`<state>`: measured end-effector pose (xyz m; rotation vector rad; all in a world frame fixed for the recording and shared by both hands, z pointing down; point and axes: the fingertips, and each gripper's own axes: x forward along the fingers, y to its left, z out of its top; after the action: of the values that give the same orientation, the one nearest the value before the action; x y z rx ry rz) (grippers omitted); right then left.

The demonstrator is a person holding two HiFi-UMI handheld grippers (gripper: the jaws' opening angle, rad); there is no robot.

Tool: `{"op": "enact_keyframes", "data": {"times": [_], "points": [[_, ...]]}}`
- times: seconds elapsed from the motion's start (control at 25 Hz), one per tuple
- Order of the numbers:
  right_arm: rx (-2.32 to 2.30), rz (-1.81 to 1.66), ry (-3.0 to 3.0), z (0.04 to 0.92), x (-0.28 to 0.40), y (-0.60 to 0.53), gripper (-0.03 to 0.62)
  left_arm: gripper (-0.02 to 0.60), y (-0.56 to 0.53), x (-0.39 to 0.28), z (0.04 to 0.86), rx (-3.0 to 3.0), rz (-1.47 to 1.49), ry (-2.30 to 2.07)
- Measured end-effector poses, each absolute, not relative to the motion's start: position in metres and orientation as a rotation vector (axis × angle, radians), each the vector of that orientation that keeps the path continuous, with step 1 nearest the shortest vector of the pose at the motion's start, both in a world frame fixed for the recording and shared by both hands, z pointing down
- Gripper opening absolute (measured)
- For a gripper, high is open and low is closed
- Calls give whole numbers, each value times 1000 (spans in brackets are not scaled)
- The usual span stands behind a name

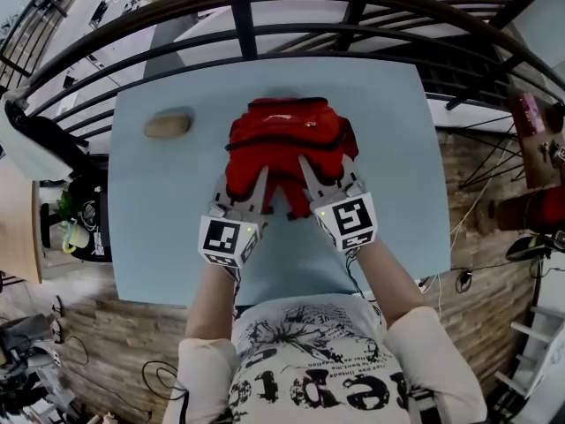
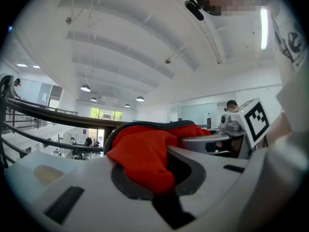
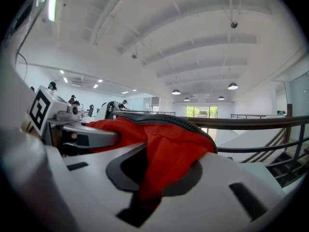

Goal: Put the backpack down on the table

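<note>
A red backpack [image 1: 287,140] with a dark zip is over the far middle of the light blue table [image 1: 388,148]; I cannot tell whether its base rests on the top. My left gripper [image 1: 243,188] is shut on the near left edge of the backpack. In the left gripper view, red fabric [image 2: 145,149] is pinched between the jaws of the left gripper [image 2: 161,178]. My right gripper [image 1: 325,179] grips the near right edge. The right gripper view shows the fabric [image 3: 169,144] squeezed in the jaws of the right gripper [image 3: 149,182].
A brown oval lump [image 1: 168,124] lies on the table to the left of the backpack. A dark metal railing [image 1: 265,7] curves round the table's far side. The person's torso is at the near edge.
</note>
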<state>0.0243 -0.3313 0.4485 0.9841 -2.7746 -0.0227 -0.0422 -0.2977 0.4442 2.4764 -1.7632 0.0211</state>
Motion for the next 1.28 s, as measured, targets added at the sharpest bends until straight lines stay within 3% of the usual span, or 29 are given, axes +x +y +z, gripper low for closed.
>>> {"op": "enact_keyframes", "data": {"times": [0.96,1.28], "points": [[1030,277,-2595,583,52,-222,106,32,-188,-25,587,2331,178,-1485],[1069,304,-2510,619,60,-202,170,63,-166,-30,626,2267,227,-1425]]}}
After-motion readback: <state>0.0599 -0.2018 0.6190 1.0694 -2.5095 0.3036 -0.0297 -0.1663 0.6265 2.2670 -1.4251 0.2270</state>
